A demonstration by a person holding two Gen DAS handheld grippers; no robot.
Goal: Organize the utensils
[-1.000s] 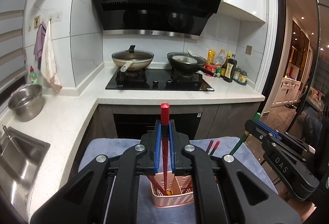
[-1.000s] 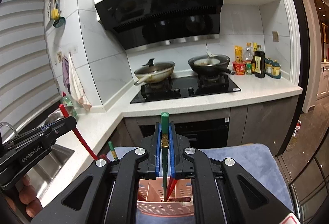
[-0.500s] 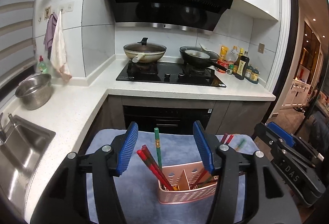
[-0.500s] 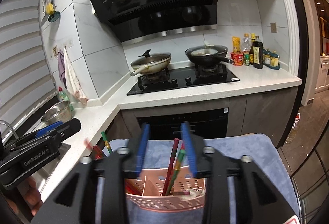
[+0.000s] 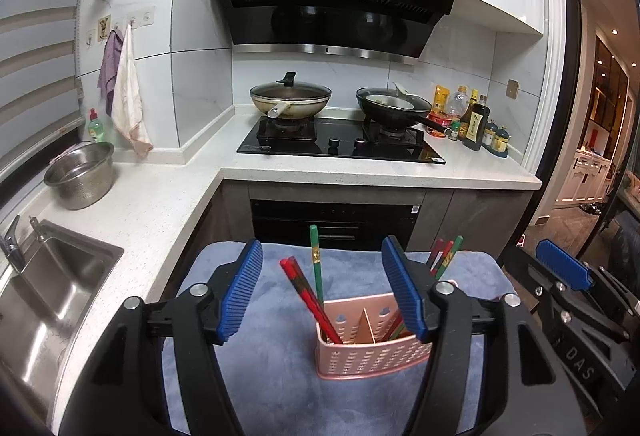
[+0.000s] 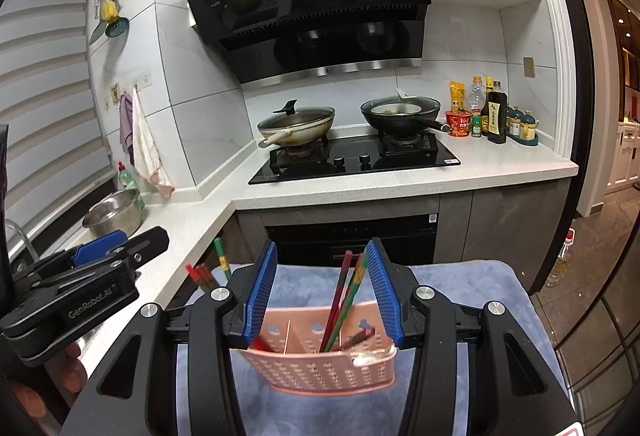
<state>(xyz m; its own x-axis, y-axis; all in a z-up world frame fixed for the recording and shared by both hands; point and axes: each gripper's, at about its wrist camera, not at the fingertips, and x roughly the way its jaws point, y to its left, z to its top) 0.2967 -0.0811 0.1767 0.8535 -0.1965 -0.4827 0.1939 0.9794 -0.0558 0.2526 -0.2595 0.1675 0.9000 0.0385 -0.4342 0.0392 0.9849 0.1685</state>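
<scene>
Chopsticks are standing in a pink perforated holder (image 5: 370, 354), which is sitting on a blue-grey towel (image 5: 280, 388) spread over the worktop, toward its near edge. A central divider is splitting the holder into two compartments. Red chopsticks (image 5: 306, 294) and one green chopstick (image 5: 316, 268) are leaning in the left compartment; a red and green pair (image 6: 346, 296) is leaning in the right one. Both tools are hanging over the holder with jaws spread wide, gripping nothing: the left tool (image 5: 322, 294) is framing the left compartment's sticks, the right tool (image 6: 322, 294) the right pair.
</scene>
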